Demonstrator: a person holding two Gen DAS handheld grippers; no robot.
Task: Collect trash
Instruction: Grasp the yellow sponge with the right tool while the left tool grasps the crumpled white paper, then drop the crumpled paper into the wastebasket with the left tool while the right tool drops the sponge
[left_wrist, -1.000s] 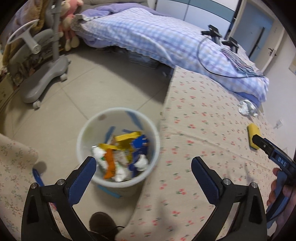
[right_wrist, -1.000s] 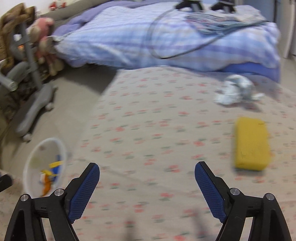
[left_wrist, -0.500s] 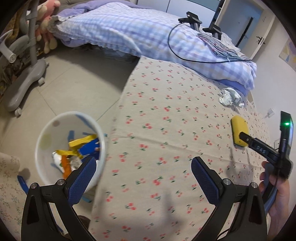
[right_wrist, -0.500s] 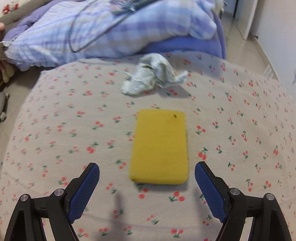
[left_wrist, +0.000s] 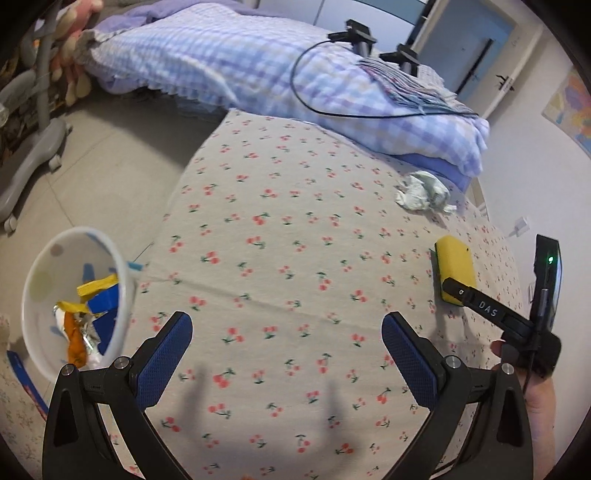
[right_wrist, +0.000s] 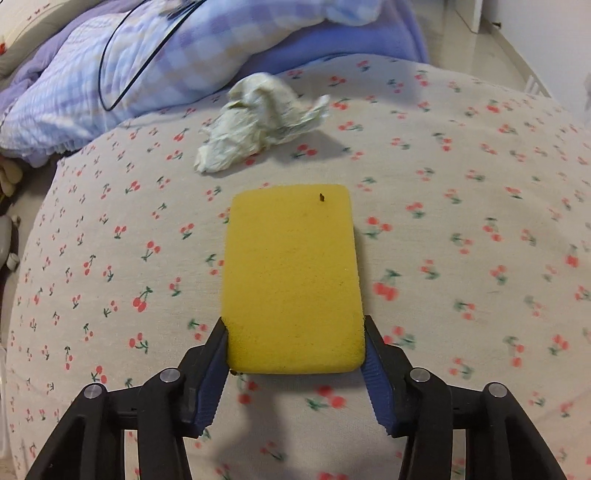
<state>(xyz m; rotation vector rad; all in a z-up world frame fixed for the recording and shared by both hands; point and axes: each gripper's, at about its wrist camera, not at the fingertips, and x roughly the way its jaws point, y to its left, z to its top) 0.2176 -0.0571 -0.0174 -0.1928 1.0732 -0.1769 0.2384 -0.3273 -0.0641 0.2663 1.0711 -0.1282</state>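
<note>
A yellow sponge lies flat on the cherry-print sheet. My right gripper has its jaws closed against the sponge's near end, one pad on each side. The sponge and the right gripper's finger also show in the left wrist view. A crumpled white paper wad lies beyond the sponge, also in the left wrist view. A white trash bin holding wrappers stands on the floor at the left. My left gripper is open and empty above the sheet.
A checked blue quilt with a black cable and clamps lies at the far end of the bed. A grey chair base and soft toys stand on the tiled floor at the left.
My right gripper moved forward and closed its jaws on the near end of the yellow sponge. My left gripper swung right, from over the bin to over the sheet.
</note>
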